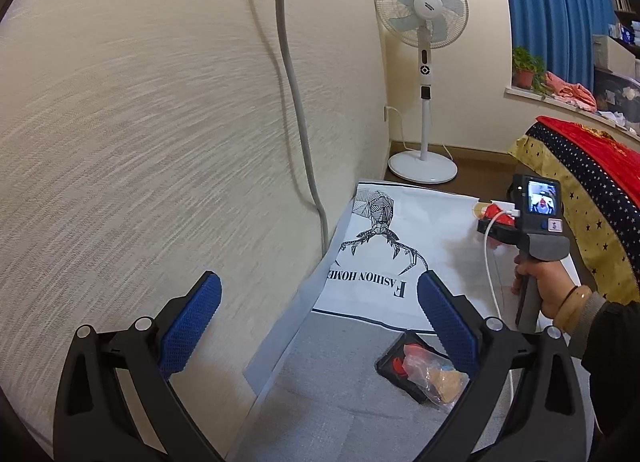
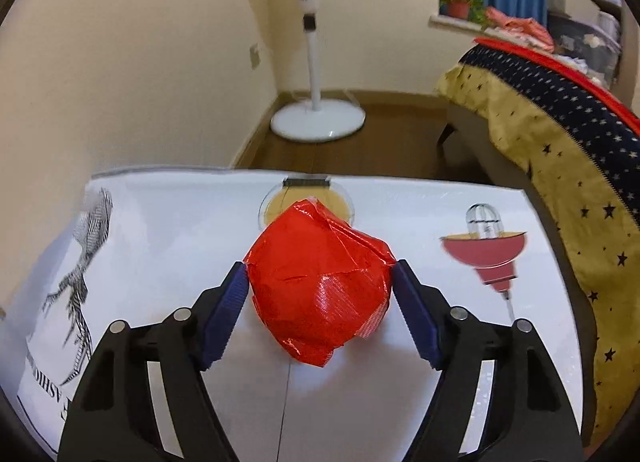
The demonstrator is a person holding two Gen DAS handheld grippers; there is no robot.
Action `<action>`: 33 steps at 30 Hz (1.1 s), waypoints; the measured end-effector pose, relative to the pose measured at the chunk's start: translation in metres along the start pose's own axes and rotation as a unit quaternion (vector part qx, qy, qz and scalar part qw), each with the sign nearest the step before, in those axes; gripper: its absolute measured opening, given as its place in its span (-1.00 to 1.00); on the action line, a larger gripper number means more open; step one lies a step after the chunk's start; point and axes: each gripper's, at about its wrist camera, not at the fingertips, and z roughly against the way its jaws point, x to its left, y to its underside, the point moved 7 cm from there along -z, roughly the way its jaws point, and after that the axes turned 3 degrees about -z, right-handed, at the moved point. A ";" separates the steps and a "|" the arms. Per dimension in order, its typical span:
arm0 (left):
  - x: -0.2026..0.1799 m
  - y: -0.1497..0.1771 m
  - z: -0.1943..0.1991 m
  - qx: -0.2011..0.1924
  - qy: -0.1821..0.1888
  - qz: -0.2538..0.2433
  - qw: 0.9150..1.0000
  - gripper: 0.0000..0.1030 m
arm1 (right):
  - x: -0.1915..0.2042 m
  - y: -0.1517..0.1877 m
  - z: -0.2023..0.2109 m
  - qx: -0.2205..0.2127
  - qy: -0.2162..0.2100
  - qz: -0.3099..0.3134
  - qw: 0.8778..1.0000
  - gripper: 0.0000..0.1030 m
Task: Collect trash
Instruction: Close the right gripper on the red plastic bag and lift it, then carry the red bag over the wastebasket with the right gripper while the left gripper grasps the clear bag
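The crumpled red wrapper (image 2: 320, 286) — glossy, faceted, creased — sits mid-sheet on the white printed cover (image 2: 168, 222), nearer its far edge, pinched between the right gripper (image 2: 320, 274) pads. The left gripper (image 1: 318, 302) hangs spread wide. A black tray (image 1: 394, 372) near the cover's near edge holds clear-bagged scraps (image 1: 436, 376).
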 end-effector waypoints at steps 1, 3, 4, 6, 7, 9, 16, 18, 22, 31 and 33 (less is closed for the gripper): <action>0.001 0.000 0.000 -0.001 0.000 0.001 1.000 0.85 | -0.001 0.000 0.004 -0.007 0.003 0.001 1.000 0.39; 0.002 -0.001 0.001 -0.003 -0.002 0.004 1.000 0.85 | -0.004 -0.002 0.013 -0.022 0.010 0.005 1.000 0.39; 0.003 -0.001 0.002 -0.003 -0.002 0.005 1.000 0.85 | -0.005 -0.004 0.018 -0.028 0.011 0.007 1.000 0.38; 0.003 -0.002 0.002 -0.005 -0.005 0.005 1.000 0.85 | -0.009 -0.009 0.034 -0.042 0.009 0.008 0.999 0.38; 0.003 -0.003 0.003 -0.006 -0.007 0.005 1.000 0.85 | -0.010 -0.011 0.044 -0.048 0.007 0.007 0.999 0.38; 0.002 -0.005 0.004 -0.012 -0.010 0.006 1.000 0.85 | -0.014 -0.018 0.072 -0.063 0.001 0.007 0.998 0.38; -0.004 -0.012 0.008 -0.031 -0.001 0.026 0.999 0.85 | -0.039 -0.023 0.218 -0.104 -0.028 0.008 0.994 0.38; -0.009 -0.010 0.010 -0.033 0.019 0.042 0.998 0.85 | -0.045 -0.014 0.260 -0.114 -0.023 0.024 0.993 0.38; -0.025 -0.007 0.017 -0.063 0.044 0.043 0.996 0.85 | -0.069 0.018 0.341 -0.136 -0.008 0.035 0.990 0.39; -0.060 0.020 0.021 -0.080 0.052 0.030 0.995 0.85 | -0.161 0.109 0.453 -0.143 0.057 -0.069 0.986 0.39; -0.065 0.031 0.003 -0.044 0.060 0.075 0.994 0.85 | -0.178 0.118 0.456 -0.146 0.063 -0.094 0.983 0.39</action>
